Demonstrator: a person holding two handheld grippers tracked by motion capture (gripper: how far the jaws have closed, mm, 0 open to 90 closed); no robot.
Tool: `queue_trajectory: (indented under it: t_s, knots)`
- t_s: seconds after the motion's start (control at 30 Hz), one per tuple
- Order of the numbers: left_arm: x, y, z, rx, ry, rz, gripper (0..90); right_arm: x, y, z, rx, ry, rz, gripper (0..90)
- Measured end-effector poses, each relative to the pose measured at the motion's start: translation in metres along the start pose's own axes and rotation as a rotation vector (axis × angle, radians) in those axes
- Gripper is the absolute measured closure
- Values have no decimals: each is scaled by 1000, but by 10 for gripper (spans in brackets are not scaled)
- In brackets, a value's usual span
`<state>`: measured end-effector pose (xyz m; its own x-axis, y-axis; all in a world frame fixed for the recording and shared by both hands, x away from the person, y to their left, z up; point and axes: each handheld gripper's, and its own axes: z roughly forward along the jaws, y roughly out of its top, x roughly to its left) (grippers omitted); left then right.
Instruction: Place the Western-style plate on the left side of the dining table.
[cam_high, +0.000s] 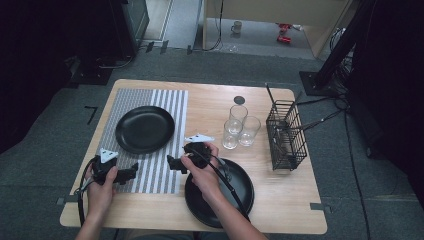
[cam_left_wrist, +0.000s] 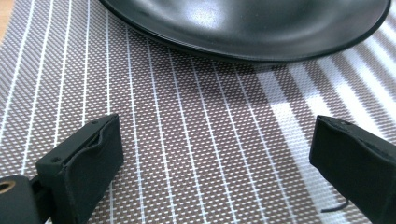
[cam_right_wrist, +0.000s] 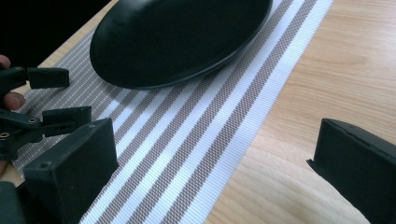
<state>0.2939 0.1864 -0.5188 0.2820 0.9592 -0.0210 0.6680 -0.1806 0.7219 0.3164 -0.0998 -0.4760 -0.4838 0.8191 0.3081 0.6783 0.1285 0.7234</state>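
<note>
A black plate (cam_high: 145, 129) lies on a grey and white striped placemat (cam_high: 172, 107) on the left half of the wooden table (cam_high: 285, 200). My left gripper (cam_high: 133, 171) stands open low over the mat's front part; in the left gripper view its jaws (cam_left_wrist: 217, 140) frame bare mat (cam_left_wrist: 187, 121), with the plate's rim (cam_left_wrist: 243, 28) just ahead. At the mat's right edge my right gripper (cam_high: 170, 163) is open and empty, pointing left. The right gripper view has its jaws (cam_right_wrist: 215, 140) over mat (cam_right_wrist: 187, 135) and wood, the plate (cam_right_wrist: 177, 37) beyond, and the left gripper (cam_right_wrist: 65, 95) at the left.
A second black plate (cam_high: 240, 195) sits near the table's front edge under my right forearm. Three clear glasses (cam_high: 240, 127) stand together past the middle. A black wire basket (cam_high: 286, 135) stands at the right side. A small dark disc (cam_high: 239, 100) lies toward the back.
</note>
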Motion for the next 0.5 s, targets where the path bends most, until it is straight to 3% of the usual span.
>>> queue_trajectory:
  t_s: [0.03, 0.5]
  knots:
    - [-3, 0, 1, 9, 20, 18, 32, 0, -1, -1, -1, -4, -5, 0]
    - [-2, 0, 1, 9, 20, 12, 30, -9, -16, -30, -26, -39, -23, 0]
